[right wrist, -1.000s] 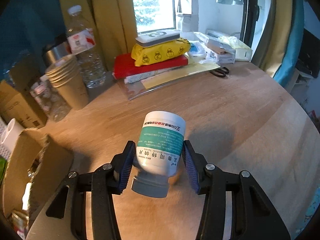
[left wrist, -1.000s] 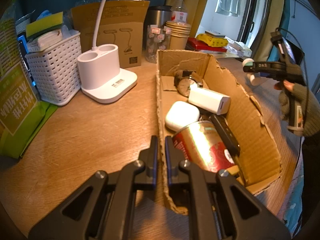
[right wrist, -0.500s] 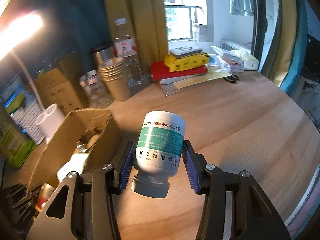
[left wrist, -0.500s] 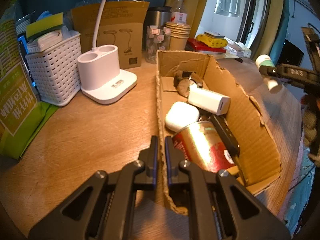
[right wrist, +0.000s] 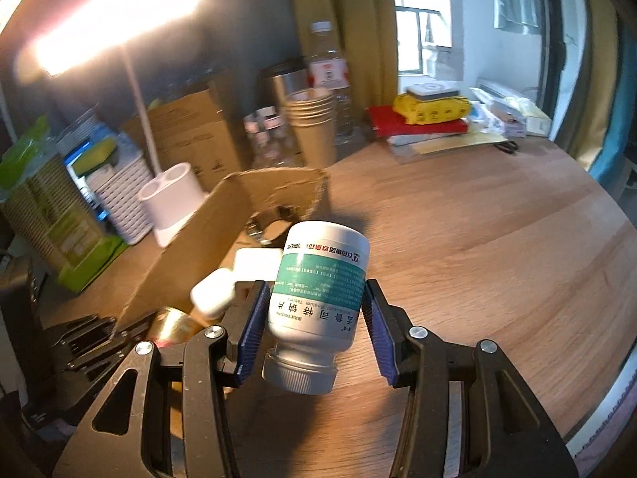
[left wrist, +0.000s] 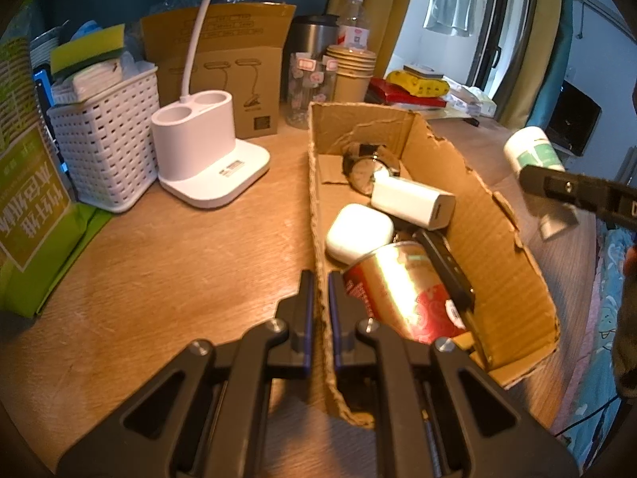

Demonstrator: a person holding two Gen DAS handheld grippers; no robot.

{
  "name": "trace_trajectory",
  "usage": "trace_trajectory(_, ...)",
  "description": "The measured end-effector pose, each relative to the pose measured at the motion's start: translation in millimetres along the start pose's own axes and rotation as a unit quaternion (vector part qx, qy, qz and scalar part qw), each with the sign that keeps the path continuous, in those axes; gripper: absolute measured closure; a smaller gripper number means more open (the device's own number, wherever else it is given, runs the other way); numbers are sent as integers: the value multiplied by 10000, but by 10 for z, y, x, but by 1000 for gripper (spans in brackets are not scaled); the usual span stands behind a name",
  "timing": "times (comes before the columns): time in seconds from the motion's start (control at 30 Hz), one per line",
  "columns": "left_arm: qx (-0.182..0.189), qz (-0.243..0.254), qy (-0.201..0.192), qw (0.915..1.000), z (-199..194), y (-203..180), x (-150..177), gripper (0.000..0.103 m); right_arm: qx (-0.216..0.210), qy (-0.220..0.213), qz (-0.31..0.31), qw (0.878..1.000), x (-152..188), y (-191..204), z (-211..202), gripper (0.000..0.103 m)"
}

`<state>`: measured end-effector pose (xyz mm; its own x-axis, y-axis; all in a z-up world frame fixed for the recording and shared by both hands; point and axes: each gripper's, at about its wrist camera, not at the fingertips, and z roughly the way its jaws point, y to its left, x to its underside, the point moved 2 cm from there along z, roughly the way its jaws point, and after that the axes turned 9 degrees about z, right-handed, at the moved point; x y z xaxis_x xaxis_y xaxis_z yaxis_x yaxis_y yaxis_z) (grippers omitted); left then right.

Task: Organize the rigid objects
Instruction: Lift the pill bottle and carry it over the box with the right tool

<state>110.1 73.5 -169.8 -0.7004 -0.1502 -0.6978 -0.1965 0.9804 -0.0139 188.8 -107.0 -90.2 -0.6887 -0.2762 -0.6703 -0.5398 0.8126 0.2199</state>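
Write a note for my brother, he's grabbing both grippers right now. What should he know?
Left gripper: shut on the cardboard box wall, steadying it.
Right gripper: shut on the pill bottle, cap toward the camera, near the box.
Already in the box: watch, white charger, earbud case, red can.
Left to do: put the bottle in the box and release.

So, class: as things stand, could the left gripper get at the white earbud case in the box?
Probably not yet: the left gripper is shut on the cardboard box wall; the white earbud case lies uncovered just inside.
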Motion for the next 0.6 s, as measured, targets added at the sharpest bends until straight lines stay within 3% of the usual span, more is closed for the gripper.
trace_trajectory(0.6,40,33,-51,10000,-15,-13,16,94,-345,133,-523,9979,-111,545,249,53)
